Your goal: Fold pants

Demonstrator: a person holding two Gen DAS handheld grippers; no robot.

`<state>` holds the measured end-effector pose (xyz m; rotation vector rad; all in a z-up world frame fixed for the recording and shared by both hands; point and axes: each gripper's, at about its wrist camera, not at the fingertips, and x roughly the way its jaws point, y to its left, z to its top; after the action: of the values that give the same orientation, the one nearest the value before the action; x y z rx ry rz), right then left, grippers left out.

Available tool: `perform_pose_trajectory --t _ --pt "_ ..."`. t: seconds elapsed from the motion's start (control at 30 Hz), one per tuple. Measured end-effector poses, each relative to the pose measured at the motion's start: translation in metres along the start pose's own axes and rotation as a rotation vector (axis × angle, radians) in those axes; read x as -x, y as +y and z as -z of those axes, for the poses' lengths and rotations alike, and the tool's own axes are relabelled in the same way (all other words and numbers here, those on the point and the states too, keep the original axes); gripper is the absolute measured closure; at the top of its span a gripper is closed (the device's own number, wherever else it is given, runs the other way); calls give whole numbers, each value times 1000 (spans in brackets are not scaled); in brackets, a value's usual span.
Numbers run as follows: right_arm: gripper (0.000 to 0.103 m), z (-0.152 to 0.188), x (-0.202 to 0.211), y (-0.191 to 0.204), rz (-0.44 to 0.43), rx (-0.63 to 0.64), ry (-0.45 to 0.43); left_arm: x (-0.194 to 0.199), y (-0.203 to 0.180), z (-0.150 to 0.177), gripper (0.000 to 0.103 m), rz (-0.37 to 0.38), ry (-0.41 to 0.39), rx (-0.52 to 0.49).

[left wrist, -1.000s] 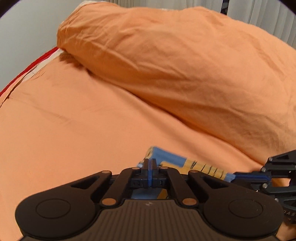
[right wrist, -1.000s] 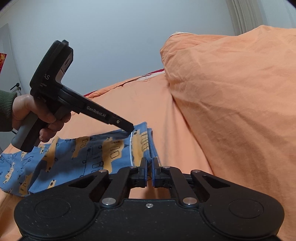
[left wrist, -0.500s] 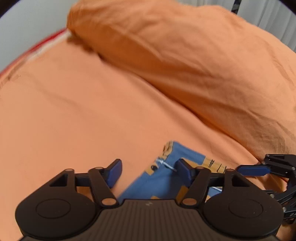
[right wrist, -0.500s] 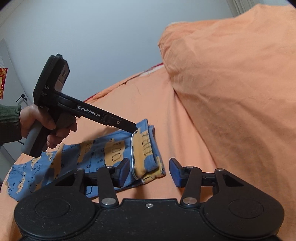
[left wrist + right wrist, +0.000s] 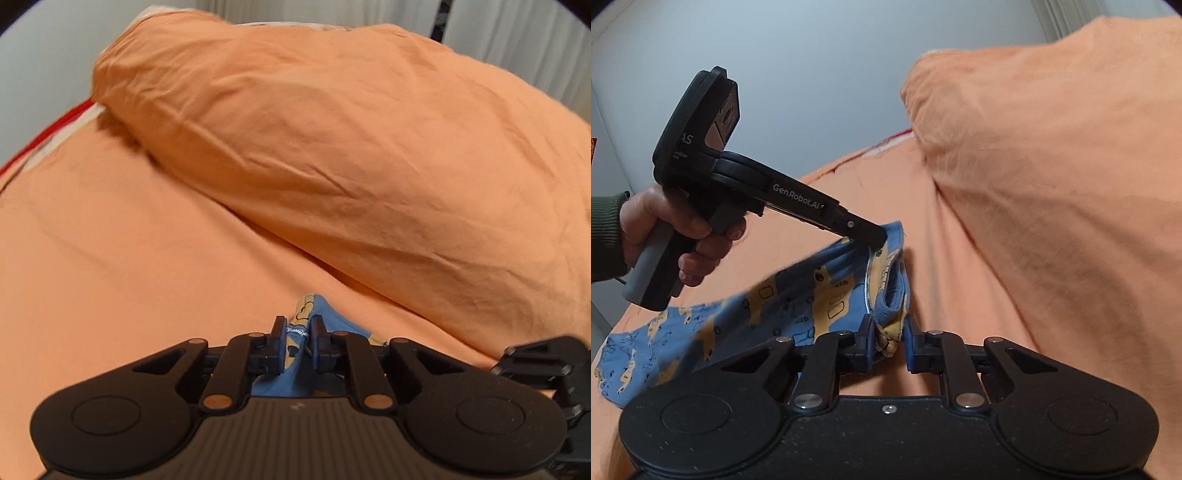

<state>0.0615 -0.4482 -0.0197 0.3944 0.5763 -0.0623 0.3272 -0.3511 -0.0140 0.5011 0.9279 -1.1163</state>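
The pants are blue with a yellow print and lie on the orange bed sheet, stretching to the lower left. My left gripper is shut on the far corner of their folded end; it also shows in the right wrist view. My right gripper is shut on the near corner of the same end. Both corners are lifted a little off the sheet.
A big orange duvet heap rises right behind and to the right of the pants. Flat orange sheet spreads to the left. A red bed edge and a grey wall lie beyond.
Both grippers were shut on the pants, opened half a second ago, and have now shut again on the folded end. The cloth is lifted and bunched between the jaws.
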Motion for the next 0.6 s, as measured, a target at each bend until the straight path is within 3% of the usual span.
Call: perform_pose_trajectory --t 0.03,0.1,0.13,0.17,0.23,0.3,0.37,0.47,0.6 --pt "87 0 2 1 7 5 -7 -6 -3 2 86 -19 12 -15" --pt "86 6 -6 0 21 27 15 -18 -7 10 70 -68 54 -17" --pt "84 11 -15 -1 28 34 47 -16 -9 13 45 -103 51 -22" --pt "82 18 -25 -5 32 31 81 -10 -10 16 27 -140 33 -30" --pt "77 25 -27 -8 22 27 63 13 -8 20 19 -172 -28 -55" --pt "59 24 -23 2 53 94 23 43 1 30 12 -233 -97 -48" --pt "40 24 -17 13 100 187 -65 75 14 52 1 -333 -160 22" --pt "32 31 -18 32 141 319 -136 116 36 104 0 -449 -219 115" --pt "17 52 -43 62 160 499 -120 143 49 199 0 -611 -204 152"
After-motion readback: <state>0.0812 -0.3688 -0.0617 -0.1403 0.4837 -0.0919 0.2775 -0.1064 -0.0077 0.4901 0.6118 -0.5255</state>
